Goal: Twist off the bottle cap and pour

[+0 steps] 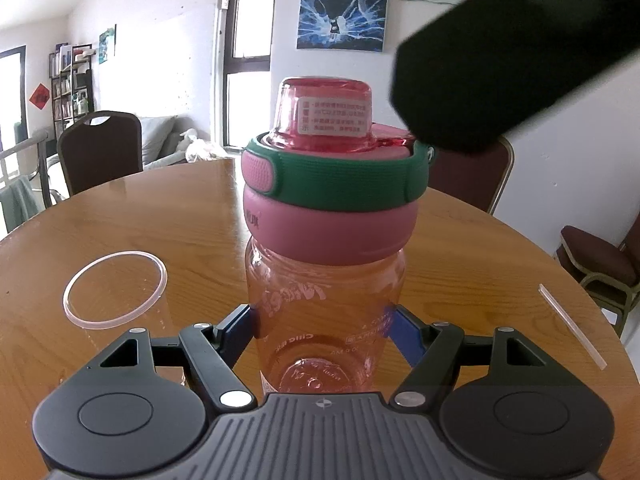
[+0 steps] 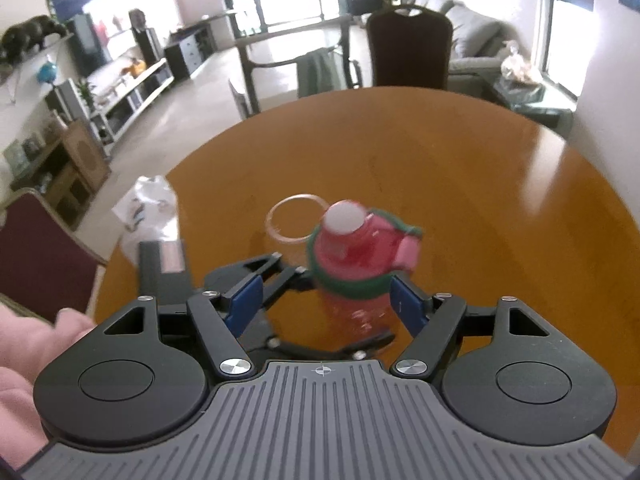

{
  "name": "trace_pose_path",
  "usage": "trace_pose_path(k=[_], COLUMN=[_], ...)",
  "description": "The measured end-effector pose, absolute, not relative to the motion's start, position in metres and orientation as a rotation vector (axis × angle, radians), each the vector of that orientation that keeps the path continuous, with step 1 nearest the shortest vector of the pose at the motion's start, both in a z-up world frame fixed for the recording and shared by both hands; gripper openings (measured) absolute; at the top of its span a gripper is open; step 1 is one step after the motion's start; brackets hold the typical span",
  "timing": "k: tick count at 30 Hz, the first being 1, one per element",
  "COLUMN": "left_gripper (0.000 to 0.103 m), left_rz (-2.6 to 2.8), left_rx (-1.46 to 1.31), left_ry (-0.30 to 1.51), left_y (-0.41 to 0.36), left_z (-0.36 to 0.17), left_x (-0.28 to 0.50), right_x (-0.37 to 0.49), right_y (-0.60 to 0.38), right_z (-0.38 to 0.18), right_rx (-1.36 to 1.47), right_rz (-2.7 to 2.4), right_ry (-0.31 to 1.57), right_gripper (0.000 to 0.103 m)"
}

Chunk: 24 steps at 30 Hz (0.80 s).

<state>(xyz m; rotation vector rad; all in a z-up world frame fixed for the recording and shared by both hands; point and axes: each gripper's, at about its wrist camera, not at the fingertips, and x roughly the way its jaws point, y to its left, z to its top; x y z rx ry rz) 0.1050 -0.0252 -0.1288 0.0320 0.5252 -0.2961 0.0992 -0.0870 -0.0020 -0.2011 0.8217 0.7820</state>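
On bench, bottle [image 1: 324, 304] pinched by left gripper [image 1: 320, 320] | right gripper [image 2: 326, 300] spread wide over cap [image 2: 352, 248] | centre, close squarely, then twist.

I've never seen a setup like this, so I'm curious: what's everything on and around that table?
Bottle: one, clear pink, upright, mid-table.
Lid: one, pink with a green band, on the bottle.
Cup: one, clear plastic, beside the bottle.
Straw: one, clear, lying flat on the table.
Table: one, round, brown wood.
Chairs: several, dark maroon, around the table.
Poster: one, blue, on the wall.
Left gripper: black with blue pads, closed on the bottle's body.
Right gripper: same kind, open around the lid.
Hand: one, at the right gripper's side.
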Motion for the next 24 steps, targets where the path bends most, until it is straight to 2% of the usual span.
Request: trace_pose_path(k=[9, 20, 24], left_gripper=[0.071, 0.071, 0.071], left_rz=[-0.300, -0.295, -0.294], left_rx=[0.052, 0.068, 0.055], left_ry=[0.519, 0.523, 0.528], left_y=[-0.022, -0.028, -0.022], left_z=[-0.135, -0.137, -0.135], left_x=[0.098, 0.091, 0.104], right_x=[0.124, 0.151, 0.147], right_y=[-0.075, -0.026, -0.036], right_z=[-0.010, -0.016, -0.009], right_rx=[-0.277, -0.497, -0.418], right_rz=[0.732, 0.821, 0.795], right_ry=[0.817, 0.747, 0.715], right_gripper=[0.081, 0.083, 0.083])
